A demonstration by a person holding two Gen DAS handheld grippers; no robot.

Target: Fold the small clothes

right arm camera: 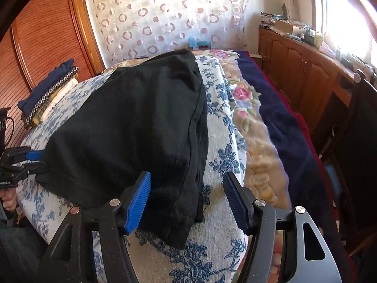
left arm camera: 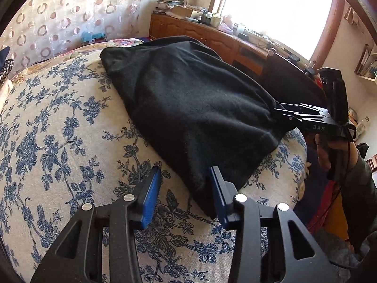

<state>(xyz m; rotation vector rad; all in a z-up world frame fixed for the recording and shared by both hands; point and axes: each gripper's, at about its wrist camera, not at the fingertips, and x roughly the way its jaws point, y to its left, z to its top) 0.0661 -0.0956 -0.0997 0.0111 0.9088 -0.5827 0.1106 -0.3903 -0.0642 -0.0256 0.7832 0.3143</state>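
Both claws gape wide — left claw (left arm camera: pixel 186 188) and right claw (right arm camera: pixel 187 198), blue pads (right arm camera: pixel 137 204) well apart, level, facing forward.

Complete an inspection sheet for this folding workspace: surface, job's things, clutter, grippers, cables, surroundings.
Surface: blue floral bedcover, lying smooth.
Job's things: black garment spread on it.
Clutter: folded clothes pile by the wardrobe.
Grippers: left gripper open at the garment's near edge; right gripper open, jaws astride another edge.
Cables: red cable below the right hand.
Surroundings: wooden cabinets, bright window, patterned curtain.
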